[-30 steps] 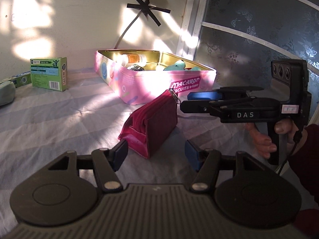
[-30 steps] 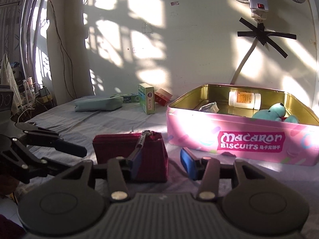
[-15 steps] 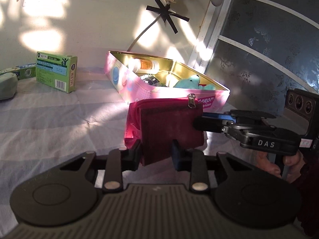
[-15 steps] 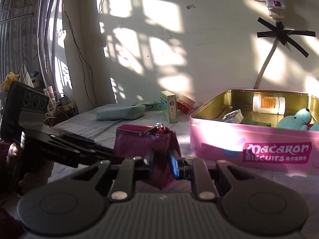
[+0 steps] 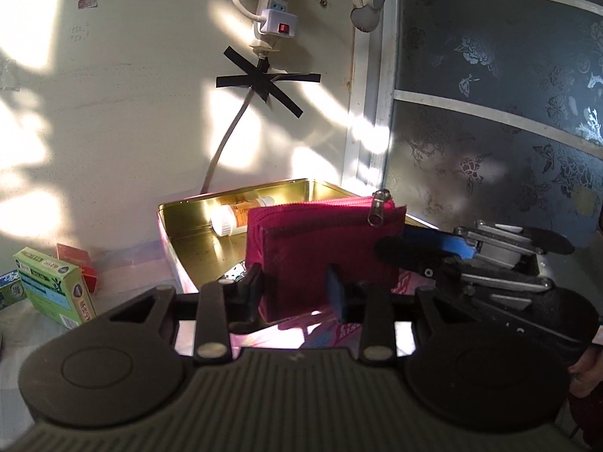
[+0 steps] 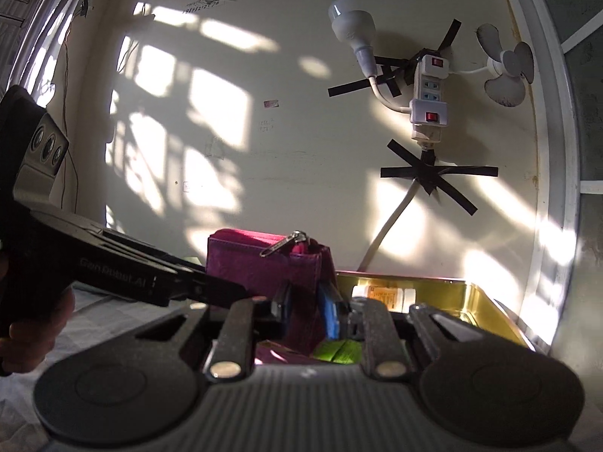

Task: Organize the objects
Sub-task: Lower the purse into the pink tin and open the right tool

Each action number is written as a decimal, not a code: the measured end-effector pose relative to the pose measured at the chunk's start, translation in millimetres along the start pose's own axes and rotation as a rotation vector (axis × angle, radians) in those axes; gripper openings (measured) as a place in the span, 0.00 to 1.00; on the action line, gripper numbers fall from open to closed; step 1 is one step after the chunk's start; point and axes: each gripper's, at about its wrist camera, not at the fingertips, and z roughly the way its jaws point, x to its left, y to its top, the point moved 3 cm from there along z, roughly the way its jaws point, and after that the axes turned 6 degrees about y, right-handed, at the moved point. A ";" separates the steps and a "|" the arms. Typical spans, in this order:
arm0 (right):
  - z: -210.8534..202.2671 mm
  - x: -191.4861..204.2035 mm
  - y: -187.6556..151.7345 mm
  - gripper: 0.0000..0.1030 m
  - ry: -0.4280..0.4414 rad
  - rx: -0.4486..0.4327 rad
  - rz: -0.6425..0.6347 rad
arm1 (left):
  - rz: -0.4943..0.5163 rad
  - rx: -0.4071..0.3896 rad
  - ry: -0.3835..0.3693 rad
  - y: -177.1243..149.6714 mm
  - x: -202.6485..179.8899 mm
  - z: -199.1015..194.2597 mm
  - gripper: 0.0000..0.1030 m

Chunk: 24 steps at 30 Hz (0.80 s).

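Hidden and cropped items

The red pouch (image 5: 324, 248) hides much of the tin (image 5: 188, 241); the green box's (image 5: 52, 288) print is unreadably small.

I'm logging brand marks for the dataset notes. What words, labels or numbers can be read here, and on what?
"GenRobot.AI": on the side of the left tool, seen from the right wrist.
Green box: print too small to read.
Pill bottle: orange label, text blurred.
Pink tin: lettering on its side hidden or blurred.
Wall: faint handwritten digits, not readable.
Red wallet: no text.
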 end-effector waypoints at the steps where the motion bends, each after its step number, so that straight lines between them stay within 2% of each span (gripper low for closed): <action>1: 3.8 -5.4 -2.2 0.16 -0.013 0.004 0.003 | 0.001 0.010 0.003 1.9 -1.9 9.1 0.38; 10: 56.6 -52.9 -19.1 0.17 -0.114 0.046 0.035 | -0.014 0.088 0.071 20.7 -6.3 82.1 0.39; 11: 63.0 -55.7 -20.6 0.20 -0.133 0.056 0.032 | -0.012 0.097 0.075 20.8 -7.0 87.7 0.39; 13: 72.4 -59.4 -23.8 0.23 -0.178 0.066 0.019 | -0.001 0.116 0.129 20.3 -10.1 100.6 0.40; 14: 74.6 -60.3 -25.8 0.29 -0.191 0.067 0.010 | 0.002 0.123 0.160 19.4 -10.9 104.2 0.42; 17: 68.8 -61.9 -27.6 0.37 -0.213 0.043 0.013 | -0.023 0.145 0.181 15.2 -10.4 107.4 0.45; 21: 58.2 -65.0 -25.1 0.37 -0.194 0.015 0.067 | 0.002 0.149 0.224 8.0 -15.3 97.7 0.47; 24: 53.8 -61.6 -25.0 0.37 -0.189 0.024 0.083 | 0.018 0.139 0.260 4.4 -18.2 81.2 0.53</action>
